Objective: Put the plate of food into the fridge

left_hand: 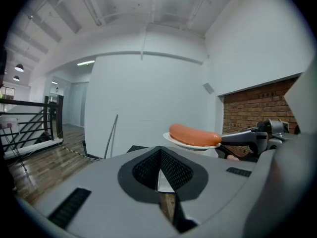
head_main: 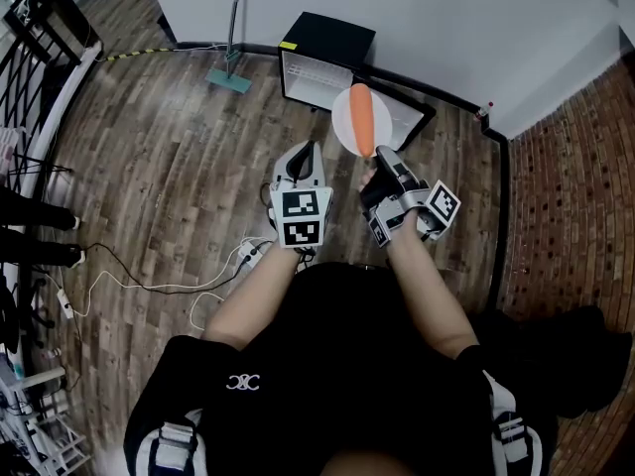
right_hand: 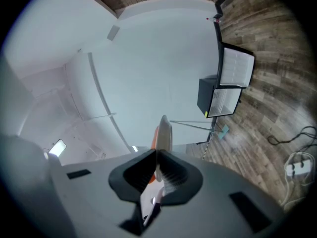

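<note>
1. The right claw [head_main: 372, 157] was clamped on the near rim of a round white plate [head_main: 347, 117] and held it in the air. Its own view showed both jaws pressed onto the plate's edge [right_hand: 164, 133].
2. A long orange-red sausage [head_main: 363, 119] lay across the plate, which was level in the left gripper view [left_hand: 190, 144].
3. The left claw [head_main: 306, 157] hung just beside the right one, its jaws drawn together with nothing between them [left_hand: 159, 170].
4. A small black fridge [head_main: 327, 43] stood at the far edge of the wood-plank floor [head_main: 179, 167] against the white wall [head_main: 446, 18]. Its door was swung open and its pale interior showed. In the head view the plate overlapped the open door.
5. A white power strip [head_main: 248, 254] with trailing cables lay on the floor near the person's left side. A red brick wall [head_main: 575, 186] ran along the floor's right edge.
</note>
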`<state>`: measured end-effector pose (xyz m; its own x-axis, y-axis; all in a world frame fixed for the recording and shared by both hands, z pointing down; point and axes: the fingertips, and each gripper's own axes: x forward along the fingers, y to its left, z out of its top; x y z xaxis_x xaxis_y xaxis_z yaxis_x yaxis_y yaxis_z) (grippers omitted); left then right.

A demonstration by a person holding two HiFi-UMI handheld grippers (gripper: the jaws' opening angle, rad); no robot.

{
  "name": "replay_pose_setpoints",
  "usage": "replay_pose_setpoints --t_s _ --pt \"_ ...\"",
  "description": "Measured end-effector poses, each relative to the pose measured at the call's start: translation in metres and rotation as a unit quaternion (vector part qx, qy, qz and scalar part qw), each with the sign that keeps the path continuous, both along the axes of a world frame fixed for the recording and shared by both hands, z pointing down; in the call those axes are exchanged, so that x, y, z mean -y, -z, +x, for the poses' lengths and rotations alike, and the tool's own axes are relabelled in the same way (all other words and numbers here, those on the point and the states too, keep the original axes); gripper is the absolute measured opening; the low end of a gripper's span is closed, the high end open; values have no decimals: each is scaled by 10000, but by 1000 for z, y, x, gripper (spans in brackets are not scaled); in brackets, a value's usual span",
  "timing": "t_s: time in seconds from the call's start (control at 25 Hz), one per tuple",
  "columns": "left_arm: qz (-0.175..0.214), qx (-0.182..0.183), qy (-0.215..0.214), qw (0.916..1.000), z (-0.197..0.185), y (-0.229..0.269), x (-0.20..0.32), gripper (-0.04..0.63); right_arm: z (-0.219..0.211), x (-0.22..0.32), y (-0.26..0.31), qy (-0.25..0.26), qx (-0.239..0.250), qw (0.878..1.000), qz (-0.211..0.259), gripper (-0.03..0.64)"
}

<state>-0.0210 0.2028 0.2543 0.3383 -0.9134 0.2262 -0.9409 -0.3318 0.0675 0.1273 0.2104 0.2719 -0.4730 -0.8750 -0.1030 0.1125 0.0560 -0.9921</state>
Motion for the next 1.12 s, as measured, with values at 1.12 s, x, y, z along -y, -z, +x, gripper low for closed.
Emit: replay_pose_setpoints --t_s 1.12 --pt "-377 186 332 9986 32 -24 170 -2 63 188 -16 35 186 9997 166 32"
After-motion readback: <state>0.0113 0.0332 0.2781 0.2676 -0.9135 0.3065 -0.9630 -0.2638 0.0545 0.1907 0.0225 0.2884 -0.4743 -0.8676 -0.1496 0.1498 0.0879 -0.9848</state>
